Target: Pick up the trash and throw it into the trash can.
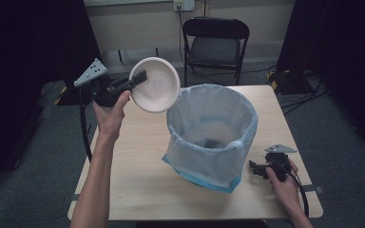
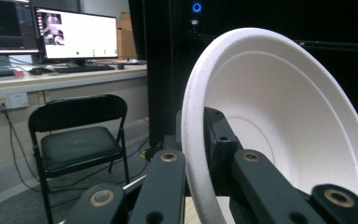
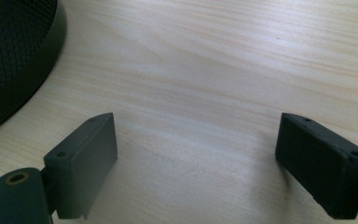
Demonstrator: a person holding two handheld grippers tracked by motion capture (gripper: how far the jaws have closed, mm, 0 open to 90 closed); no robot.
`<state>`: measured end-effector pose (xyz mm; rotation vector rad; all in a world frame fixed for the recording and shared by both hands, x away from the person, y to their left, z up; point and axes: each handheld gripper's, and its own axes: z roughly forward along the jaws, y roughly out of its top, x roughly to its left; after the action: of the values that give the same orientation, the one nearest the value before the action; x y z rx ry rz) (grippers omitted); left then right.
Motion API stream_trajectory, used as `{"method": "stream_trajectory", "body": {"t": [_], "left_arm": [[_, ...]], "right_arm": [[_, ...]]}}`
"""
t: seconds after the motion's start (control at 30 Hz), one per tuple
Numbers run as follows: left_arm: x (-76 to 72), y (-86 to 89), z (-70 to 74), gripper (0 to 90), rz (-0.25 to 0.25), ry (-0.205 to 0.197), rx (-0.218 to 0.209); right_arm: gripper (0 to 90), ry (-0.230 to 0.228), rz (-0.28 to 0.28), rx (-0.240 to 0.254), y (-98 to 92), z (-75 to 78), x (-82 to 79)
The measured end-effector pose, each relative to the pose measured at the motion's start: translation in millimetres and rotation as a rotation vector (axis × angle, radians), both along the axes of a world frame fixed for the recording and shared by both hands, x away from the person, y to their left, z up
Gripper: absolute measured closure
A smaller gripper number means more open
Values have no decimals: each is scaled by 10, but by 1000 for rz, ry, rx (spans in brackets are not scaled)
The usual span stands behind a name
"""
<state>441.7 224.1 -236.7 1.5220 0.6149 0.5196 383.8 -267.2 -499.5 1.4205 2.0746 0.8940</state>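
In the upper left of the high view, the left gripper (image 1: 140, 77) was raised above the table (image 1: 138, 180), its jaws clamped on the rim of a white bowl (image 1: 157, 85) tilted on edge beside the bag-lined bin (image 1: 212, 133) at centre frame. At the lower right, the right gripper (image 1: 255, 167) rested low over the table just beside the bin, jaws wide apart.

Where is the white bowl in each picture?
High view: the white bowl is up in the air at upper left, tilted, its rim pinched by the left tongs, beside the bin.
Left gripper view: the bowl is close up at right, its rim between the jaws.
Right gripper view: not in it.
Shared landmark: the black folding chair.
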Motion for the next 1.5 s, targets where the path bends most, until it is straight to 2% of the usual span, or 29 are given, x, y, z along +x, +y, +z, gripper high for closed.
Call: {"method": "stream_trajectory", "body": {"t": [0.43,0.47,0.5,0.53,0.7,0.83,0.97,1.0,1.07,1.23,1.27,1.37,1.5], "left_arm": [[13,-507,75,863,-142,10,10],[-24,-604,76,863,-176,11,27],[-24,-604,76,863,-176,11,27],[-52,-663,78,863,-188,6,48],[-79,-820,76,863,-224,9,91],[-30,-942,33,863,-253,33,157],[42,-991,-35,855,-265,72,164],[54,-995,-46,814,-268,77,162],[74,-1005,-70,800,-272,90,173],[94,-1012,-89,741,-287,104,166],[96,-1010,-88,676,-287,105,164],[107,-1002,-93,635,-288,111,161],[117,-992,-108,496,-264,119,157]], "right_arm": [[121,0,0,0,0,0,-1],[121,0,0,-1,0,0,-1],[121,0,0,-1,0,0,-1],[121,0,0,0,0,0,-1],[121,-1,0,-1,0,0,-1],[122,0,-1,0,2,0,-3],[122,0,-1,0,2,0,-3],[122,0,-1,1,2,0,-3],[122,0,-1,1,2,0,-3],[122,0,-1,0,2,0,-3],[122,0,-1,0,2,0,-3],[122,0,-1,0,2,0,-3],[123,0,-2,1,3,0,-4]]}}
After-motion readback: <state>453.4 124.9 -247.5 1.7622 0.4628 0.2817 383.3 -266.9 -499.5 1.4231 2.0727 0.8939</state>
